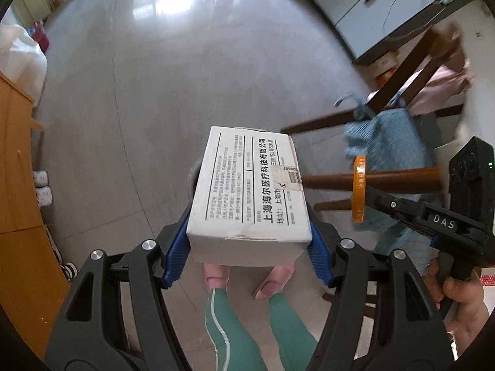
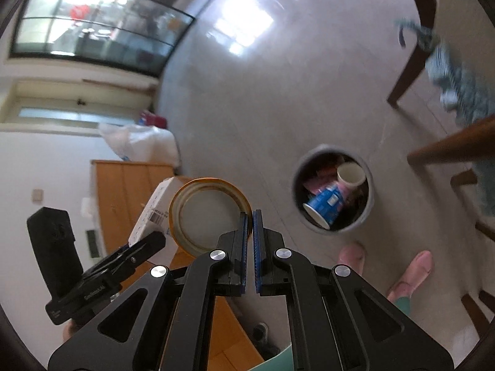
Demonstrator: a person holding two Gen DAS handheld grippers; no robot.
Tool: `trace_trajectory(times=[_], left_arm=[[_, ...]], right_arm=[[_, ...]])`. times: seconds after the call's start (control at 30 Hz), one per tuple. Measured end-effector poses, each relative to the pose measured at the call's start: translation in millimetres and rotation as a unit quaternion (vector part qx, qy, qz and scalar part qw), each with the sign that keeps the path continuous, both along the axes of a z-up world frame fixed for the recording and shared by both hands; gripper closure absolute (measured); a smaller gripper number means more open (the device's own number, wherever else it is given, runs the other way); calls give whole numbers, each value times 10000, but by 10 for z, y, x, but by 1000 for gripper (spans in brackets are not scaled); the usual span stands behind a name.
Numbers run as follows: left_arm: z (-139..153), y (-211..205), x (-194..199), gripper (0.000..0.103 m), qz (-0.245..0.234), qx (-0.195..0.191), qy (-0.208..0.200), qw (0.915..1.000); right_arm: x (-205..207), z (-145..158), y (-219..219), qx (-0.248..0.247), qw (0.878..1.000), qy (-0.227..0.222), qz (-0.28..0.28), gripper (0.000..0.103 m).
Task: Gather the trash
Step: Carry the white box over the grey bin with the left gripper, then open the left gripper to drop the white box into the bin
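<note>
My left gripper (image 1: 249, 235) is shut on a white cardboard box (image 1: 247, 191) with black Chinese print, held above the floor. The box also shows in the right wrist view (image 2: 151, 213), partly behind the tape. My right gripper (image 2: 250, 216) is shut on the rim of an orange tape roll (image 2: 207, 213); the roll also shows edge-on in the left wrist view (image 1: 359, 188). A round grey trash bin (image 2: 334, 191) stands on the floor right of the roll, holding paper cups and wrappers.
Wooden chair legs (image 1: 365, 179) with a blue cloth (image 1: 386, 142) stand at right. An orange wooden cabinet (image 1: 18, 185) is at left, a white plastic bag (image 2: 142, 142) behind it. My pink slippers (image 2: 411, 272) stand near the bin on the grey floor (image 1: 154, 92).
</note>
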State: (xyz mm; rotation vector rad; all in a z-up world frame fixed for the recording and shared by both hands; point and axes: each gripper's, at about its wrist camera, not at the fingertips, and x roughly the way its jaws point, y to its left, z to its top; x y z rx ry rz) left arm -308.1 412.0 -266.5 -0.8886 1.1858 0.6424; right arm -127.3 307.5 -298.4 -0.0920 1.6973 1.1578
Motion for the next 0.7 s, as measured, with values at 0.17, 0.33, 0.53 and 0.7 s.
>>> trace_trajectory(times=[0.17,0.33,0.53,0.7], left_arm=[[-1024,95,92,41,-13,-423,220,9989],[-1943,150,222,40,-103,-682,331,9971],[-2415,142,195,34,-40,-894,693,9936],[-2150,82,206,27,-220,-706,610,9954]], right_arm=[[51,-909,-35,-463,9988,107,-154,99],[107,-1796,-8,-751,9963,186,-363,96],[115,-2206,-132,-999,9923,366,-628,75],[166,-1983,-186,-908,9929,372,-676,68]])
